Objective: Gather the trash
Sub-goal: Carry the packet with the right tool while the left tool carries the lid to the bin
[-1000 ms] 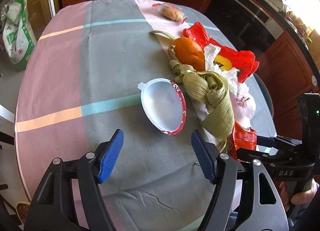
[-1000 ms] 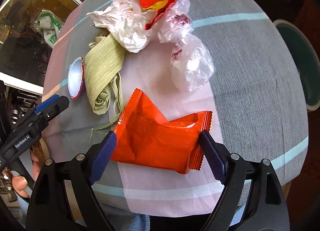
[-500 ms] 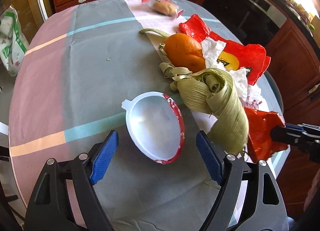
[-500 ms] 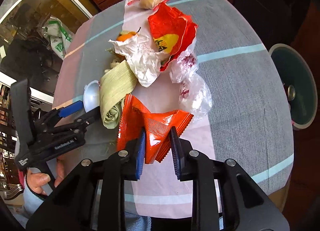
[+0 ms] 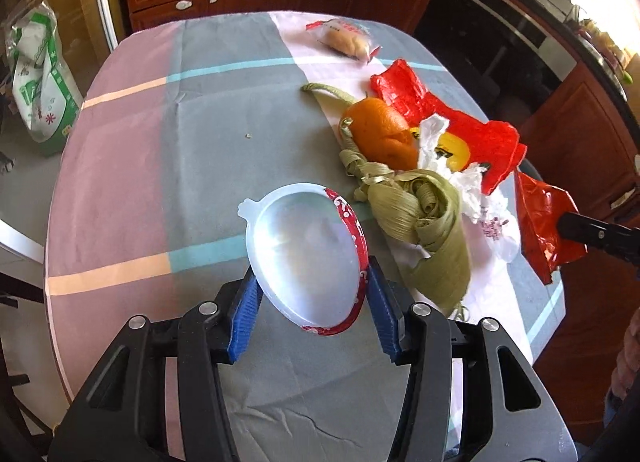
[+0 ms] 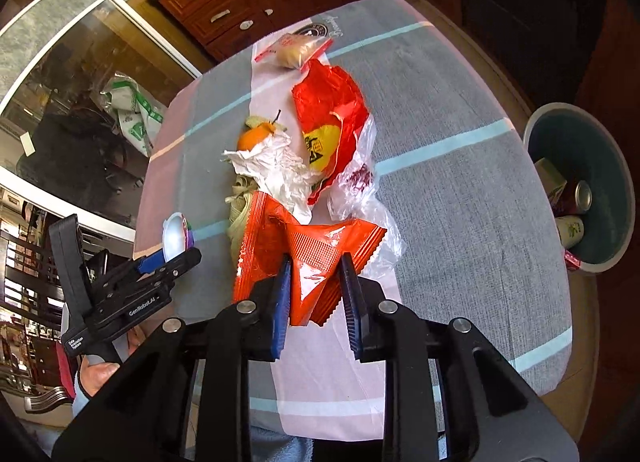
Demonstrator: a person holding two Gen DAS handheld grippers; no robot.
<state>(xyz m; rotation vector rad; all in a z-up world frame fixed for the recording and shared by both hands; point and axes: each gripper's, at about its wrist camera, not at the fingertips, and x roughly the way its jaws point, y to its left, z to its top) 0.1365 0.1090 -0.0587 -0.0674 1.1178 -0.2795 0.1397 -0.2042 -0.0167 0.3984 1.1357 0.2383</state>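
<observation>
Right now the left gripper [image 5: 314,300], whose jaws have just been closing, is clamping a translucent plastic lid [image 5: 304,254] with a red printed rim, its blue pads [image 5: 244,312] pressing on the lid's two edges and holding it tilted just above the striped tablecloth [image 5: 168,166]. Meanwhile the right gripper [image 6: 314,294] is pinching a crumpled orange-red snack wrapper [image 6: 308,250] between narrowly set pads, the wrapper hanging lifted clear of the cloth. Behind both, the remaining litter is lying in a heap along the white stripe: curled green leaf wrappings [image 5: 424,230], an orange [image 5: 380,132] beside them, crumpled white paper [image 6: 276,166], a torn red bag with a yellow patch [image 6: 332,118], a clear plastic bag [image 6: 360,198], and farther back a small sealed packet [image 5: 346,38]. Off the table's right edge, a round bin [image 6: 580,186] is standing on the floor, already holding cans and cartons.
</observation>
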